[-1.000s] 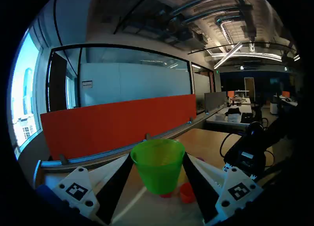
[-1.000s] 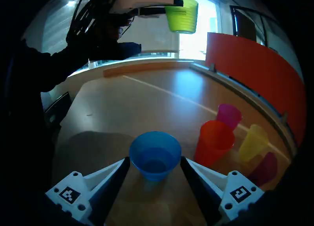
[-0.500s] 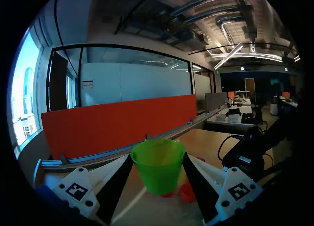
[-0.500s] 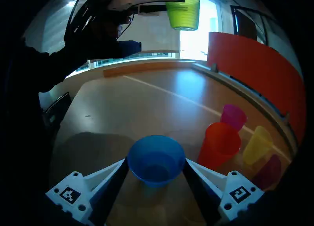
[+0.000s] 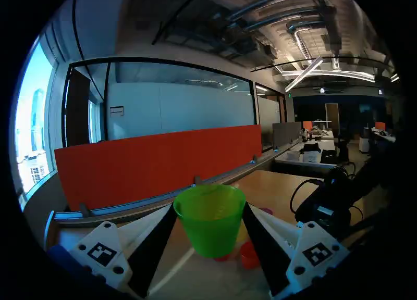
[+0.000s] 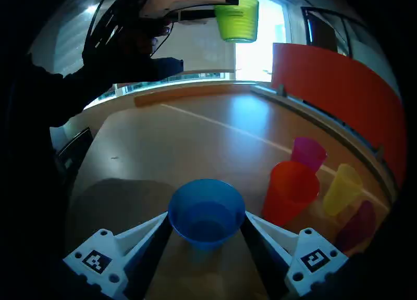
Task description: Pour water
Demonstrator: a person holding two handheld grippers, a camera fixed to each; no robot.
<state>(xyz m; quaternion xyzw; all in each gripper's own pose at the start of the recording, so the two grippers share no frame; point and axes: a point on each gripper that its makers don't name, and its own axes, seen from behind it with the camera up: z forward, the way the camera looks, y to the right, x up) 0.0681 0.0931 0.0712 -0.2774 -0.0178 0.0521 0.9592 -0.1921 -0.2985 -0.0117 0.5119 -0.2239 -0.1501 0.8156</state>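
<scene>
Blue cup (image 6: 206, 232), upright, mouth open toward the camera, between the two fingers of the right gripper (image 6: 206, 217). Both fingers press on its wall, so this claw is clenched on it. A darker disc lies low in the cup, but whether that is water cannot be told. Green cup (image 5: 210, 227), upright and translucent, clamped in the same manner between the fingers of the left gripper (image 5: 208, 209). Its rim sits level with the camera, so its contents cannot be told. In the right gripper view this green cup is carried high above the table (image 6: 172, 138), far ahead of and above the blue cup, by a hand (image 6: 148, 29) on a dark sleeve. Open wooden tabletop extends ahead and to the left of the right gripper as far as the raised strip under the window (image 6: 255, 52). A pale line crosses this tabletop diagonally. Just beyond the right finger stands an orange cup (image 6: 289, 193), close beside the blue cup. A magenta cup (image 6: 308, 153) stands behind it, with a yellow cup (image 6: 341, 188) and a dark red cup (image 6: 357, 224) farther right, all upright. These four crowd the table's right edge, which is bounded by a grey rail and an orange partition (image 6: 339, 91). In the left gripper view the partition runs behind the green cup.
</scene>
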